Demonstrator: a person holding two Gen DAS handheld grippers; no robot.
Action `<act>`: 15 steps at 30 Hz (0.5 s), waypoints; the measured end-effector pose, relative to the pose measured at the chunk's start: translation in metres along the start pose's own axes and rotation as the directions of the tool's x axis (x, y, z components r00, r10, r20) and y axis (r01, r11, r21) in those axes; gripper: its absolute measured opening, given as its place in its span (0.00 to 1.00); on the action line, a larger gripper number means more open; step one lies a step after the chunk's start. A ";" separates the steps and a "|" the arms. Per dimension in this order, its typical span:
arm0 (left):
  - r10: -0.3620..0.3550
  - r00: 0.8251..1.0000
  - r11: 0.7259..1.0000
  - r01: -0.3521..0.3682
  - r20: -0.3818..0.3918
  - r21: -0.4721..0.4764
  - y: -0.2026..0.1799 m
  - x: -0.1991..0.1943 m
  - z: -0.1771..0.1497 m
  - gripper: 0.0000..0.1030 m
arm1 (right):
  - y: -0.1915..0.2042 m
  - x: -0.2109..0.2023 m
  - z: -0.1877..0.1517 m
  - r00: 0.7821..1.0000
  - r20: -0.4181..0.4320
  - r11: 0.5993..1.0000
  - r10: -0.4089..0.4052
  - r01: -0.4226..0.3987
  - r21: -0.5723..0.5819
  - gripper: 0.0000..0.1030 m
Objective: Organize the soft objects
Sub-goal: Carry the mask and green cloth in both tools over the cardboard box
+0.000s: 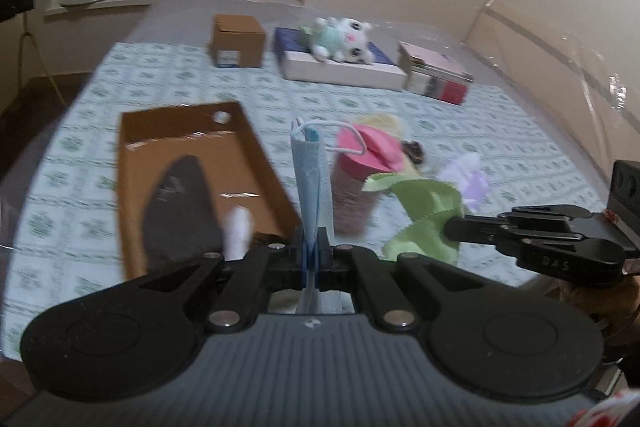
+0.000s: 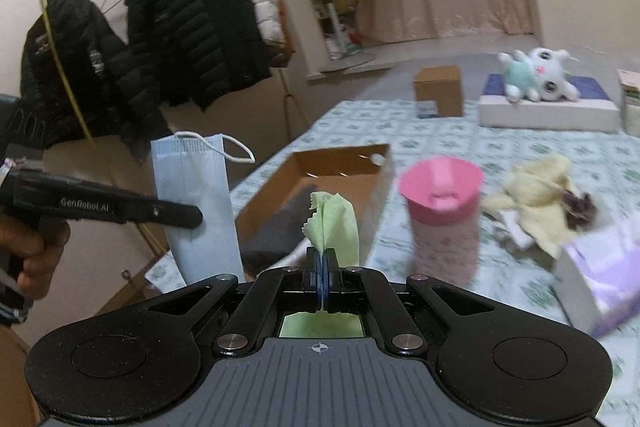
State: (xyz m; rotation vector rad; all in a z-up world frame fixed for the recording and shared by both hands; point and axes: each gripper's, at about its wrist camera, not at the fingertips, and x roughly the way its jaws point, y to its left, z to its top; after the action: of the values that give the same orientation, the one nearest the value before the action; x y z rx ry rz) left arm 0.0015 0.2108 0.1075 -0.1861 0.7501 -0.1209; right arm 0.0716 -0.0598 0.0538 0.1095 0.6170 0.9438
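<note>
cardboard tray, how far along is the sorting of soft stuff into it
Done: the cardboard tray already holds one dark item. In hand: the left gripper pinches a face mask, the right gripper a green cloth. Left: the yellow cloth on the bed.

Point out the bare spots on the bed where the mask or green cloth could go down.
Free: the patterned sheet between the open cardboard tray and the far row, small carton to books. The tray floor is partly free beside a dark item. Crowded: around the pink cup, yellow cloth and tissue box.
</note>
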 end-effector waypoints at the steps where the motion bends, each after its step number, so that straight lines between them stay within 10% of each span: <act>1: 0.010 1.000 1.000 -0.010 -0.002 -0.001 0.007 0.000 0.004 0.03 | 0.004 0.005 0.002 1.000 0.001 1.000 0.007 -0.007 -0.005 0.01; 15: 0.104 0.993 0.994 -0.105 -0.051 -0.015 0.088 0.055 0.049 0.03 | 0.016 0.115 0.036 1.000 -0.019 0.998 0.005 -0.006 -0.058 0.01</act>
State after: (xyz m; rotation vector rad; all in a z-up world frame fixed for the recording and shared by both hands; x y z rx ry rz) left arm 0.0784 0.2930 0.0873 -0.1605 0.8092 -0.0199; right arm 0.1285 0.0467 0.0376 0.0500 0.6066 0.9681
